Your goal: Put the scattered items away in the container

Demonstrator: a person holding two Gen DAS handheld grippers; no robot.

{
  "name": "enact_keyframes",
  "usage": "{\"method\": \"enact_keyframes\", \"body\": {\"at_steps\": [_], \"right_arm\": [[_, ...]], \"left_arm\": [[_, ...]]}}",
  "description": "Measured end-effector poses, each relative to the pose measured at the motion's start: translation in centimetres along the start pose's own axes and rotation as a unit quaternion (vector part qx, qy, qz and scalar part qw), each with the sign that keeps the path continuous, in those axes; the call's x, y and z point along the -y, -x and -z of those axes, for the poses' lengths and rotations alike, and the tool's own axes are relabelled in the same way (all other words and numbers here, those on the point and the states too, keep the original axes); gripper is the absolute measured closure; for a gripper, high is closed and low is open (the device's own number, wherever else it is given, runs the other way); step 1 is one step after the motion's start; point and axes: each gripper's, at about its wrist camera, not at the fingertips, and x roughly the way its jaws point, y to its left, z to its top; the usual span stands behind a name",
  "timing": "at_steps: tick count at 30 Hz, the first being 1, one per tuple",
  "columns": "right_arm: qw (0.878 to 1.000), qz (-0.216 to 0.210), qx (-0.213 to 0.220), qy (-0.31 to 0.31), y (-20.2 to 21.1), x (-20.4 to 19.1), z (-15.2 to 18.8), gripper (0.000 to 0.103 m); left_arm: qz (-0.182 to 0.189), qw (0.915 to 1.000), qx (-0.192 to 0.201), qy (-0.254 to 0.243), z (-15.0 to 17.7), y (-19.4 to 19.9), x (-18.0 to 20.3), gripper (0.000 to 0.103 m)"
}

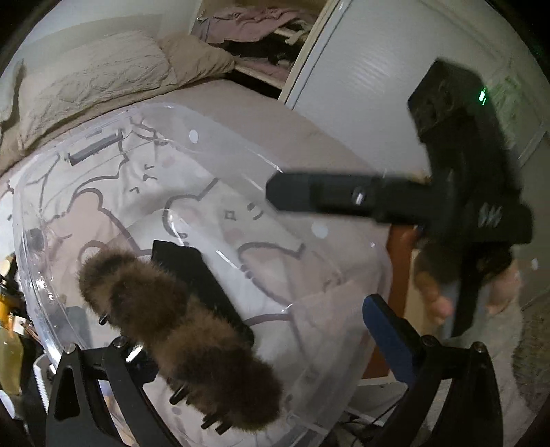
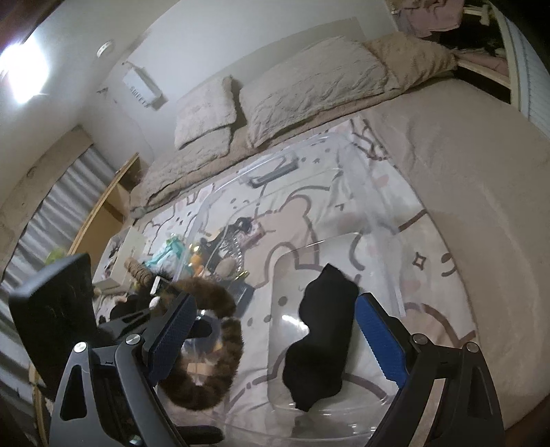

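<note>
Furry hair clip (image 1: 178, 330) against left fingers (image 1: 388, 330) — spread, over clear bin (image 1: 213, 144).

Bed (image 2: 464, 178) with beige cover; two crumpled pillows (image 2: 309, 86) at its head; patterned blanket (image 2: 412, 220) spread across it; clothes heaped on a shelf (image 1: 254, 24) beyond

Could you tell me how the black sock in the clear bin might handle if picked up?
The black sock lies flat and crumpled in the clear bin, so probably floppy and light. Its fabric should hardly slip.
</note>
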Motion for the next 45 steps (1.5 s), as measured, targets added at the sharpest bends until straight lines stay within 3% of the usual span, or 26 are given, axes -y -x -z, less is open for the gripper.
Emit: {"method": "enact_keyframes", "body": {"at_steps": [4,6,12,16,18,19,28,35,43,44,45], "right_arm": [[1.0,-0.015,0.003,0.01,0.1,-0.5,0.1,0.009],[1.0,-0.025,0.008,0.01,0.4,-0.5,0.1,0.009],[0.998,-0.049,0.033,0.011,1.5,-0.2,-0.2,0.01],[0.996,-0.061,0.056,-0.024,2.2,1.1,-0.5,0.011],[0.995,-0.07,0.067,-0.033,2.7,1.8,-0.7,0.026],[0.994,-0.07,0.072,-0.033,2.9,1.9,-0.8,0.029],[0.992,-0.073,0.058,0.088,1.6,-1.8,0.2,0.04],[0.969,-0.12,0.064,0.207,1.5,-6.6,2.7,0.04],[0.968,-0.123,0.058,0.213,0.7,-7.8,3.5,0.04],[0.968,-0.126,0.056,0.209,0.7,-7.9,3.5,0.044],[0.969,-0.124,0.06,0.206,0.7,-8.0,3.5,0.061]], "left_arm": [[0.056,0.9976,0.025,0.032,-0.5,1.7,-0.8,0.0],[0.067,0.996,0.038,0.046,-0.9,2.6,-1.1,0.0],[0.062,0.9953,0.056,0.049,-2.1,4.8,-0.9,0.0],[0.067,0.9941,0.073,0.046,-2.8,5.9,-0.8,0.0],[0.071,0.9931,0.081,0.047,-2.9,6.3,-1.0,0.0],[0.071,0.9927,0.084,0.049,-2.9,6.5,-1.2,0.0],[0.062,0.99,0.105,0.07,-4.7,7.6,-2.4,0.0],[0.042,0.9877,0.122,0.088,-5.3,7.6,-2.5,0.0],[0.08,0.9842,0.117,0.106,-5.8,6.5,-2.2,0.0],[0.083,0.9841,0.116,0.106,-5.8,6.4,-2.0,0.0],[0.088,0.984,0.114,0.105,-5.7,6.2,-1.8,0.0]]}}
